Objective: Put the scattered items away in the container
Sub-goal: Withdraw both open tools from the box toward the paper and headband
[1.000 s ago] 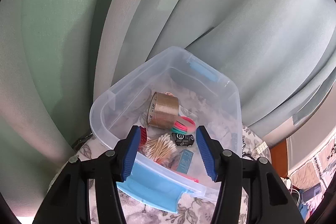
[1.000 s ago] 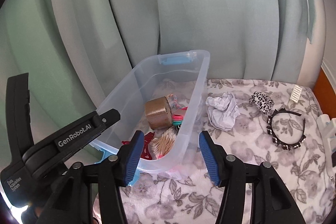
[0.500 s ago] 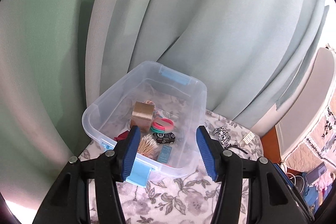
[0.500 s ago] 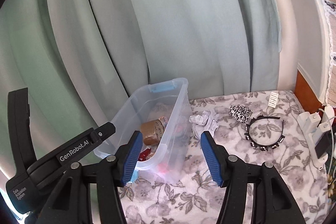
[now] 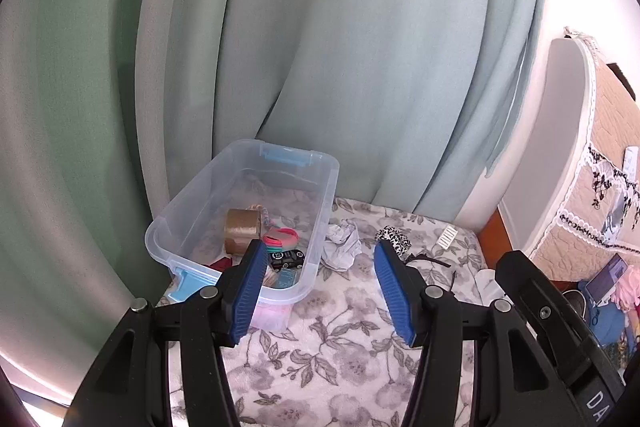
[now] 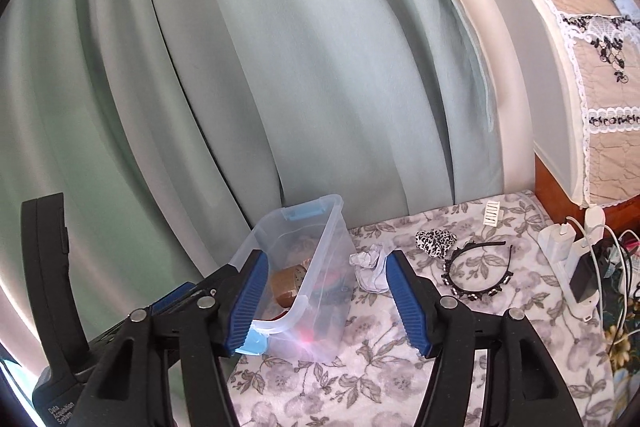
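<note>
The left gripper stands apart over the floral blanket, holding nothing. The right gripper is parted too, its jaws having just been widening, nothing between them. The clear plastic container with blue latches sits at ten o'clock against the green curtain, holding a brown tape roll. At its three o'clock lie a crumpled white paper, a leopard-print scrunchie and a black beaded headband.
</note>
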A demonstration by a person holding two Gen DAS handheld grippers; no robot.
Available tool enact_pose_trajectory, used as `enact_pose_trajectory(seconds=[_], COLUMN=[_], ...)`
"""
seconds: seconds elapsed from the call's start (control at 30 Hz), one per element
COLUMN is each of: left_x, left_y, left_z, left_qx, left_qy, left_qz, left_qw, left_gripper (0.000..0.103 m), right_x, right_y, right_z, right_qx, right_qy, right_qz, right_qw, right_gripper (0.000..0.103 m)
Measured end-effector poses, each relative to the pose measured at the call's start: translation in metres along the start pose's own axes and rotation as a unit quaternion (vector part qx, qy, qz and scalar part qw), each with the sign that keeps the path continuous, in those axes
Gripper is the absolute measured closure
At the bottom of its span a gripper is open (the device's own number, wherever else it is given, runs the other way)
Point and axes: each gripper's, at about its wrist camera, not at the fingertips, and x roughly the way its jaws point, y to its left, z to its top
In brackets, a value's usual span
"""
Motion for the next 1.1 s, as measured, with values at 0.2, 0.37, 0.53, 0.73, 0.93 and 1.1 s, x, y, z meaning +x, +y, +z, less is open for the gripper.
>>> enact_pose_trajectory(seconds=[0.2, 0.37, 0.53, 0.73, 0.93, 1.1], left_x=[-0.013, -0.014, -0.014, -0.007, 0.008, 0.026], left_y=[-0.02, -0.036, -0.054, -0.072, -0.079, -0.072], left_z=[-0.004, -0.012, -0.018, -0.027, -0.034, -0.039], left_qx=[0.023, 0.045, 0.065, 0.089, 0.102, 0.096], left_qy=[-0.008, -0.002, 0.002, 0.016, 0.036, 0.059], left_qz=[0.001, 0.0, -0.007, -0.013, -0.012, -0.003], left_qw=[0.9997, 0.999, 0.9979, 0.9959, 0.9941, 0.9936], left_gripper=[0.045, 0.045, 0.045, 0.045, 0.045, 0.045], right_x=[-0.016, -0.026, -0.032, -0.033, -0.024, -0.011], right_y=[-0.016, -0.023, -0.033, -0.051, -0.065, -0.077], right_z=[0.002, 0.0, 0.001, 0.002, -0.005, -0.012], right_qx=[0.022, 0.026, 0.035, 0.06, 0.084, 0.105], right_qy=[-0.018, -0.022, -0.025, -0.014, 0.004, 0.025], right_qz=[-0.002, 0.0, -0.009, -0.022, -0.034, -0.043], right_qw=[1.0, 0.999, 0.999, 0.998, 0.996, 0.993], right_gripper=[0.036, 0.033, 0.032, 0.032, 0.032, 0.032])
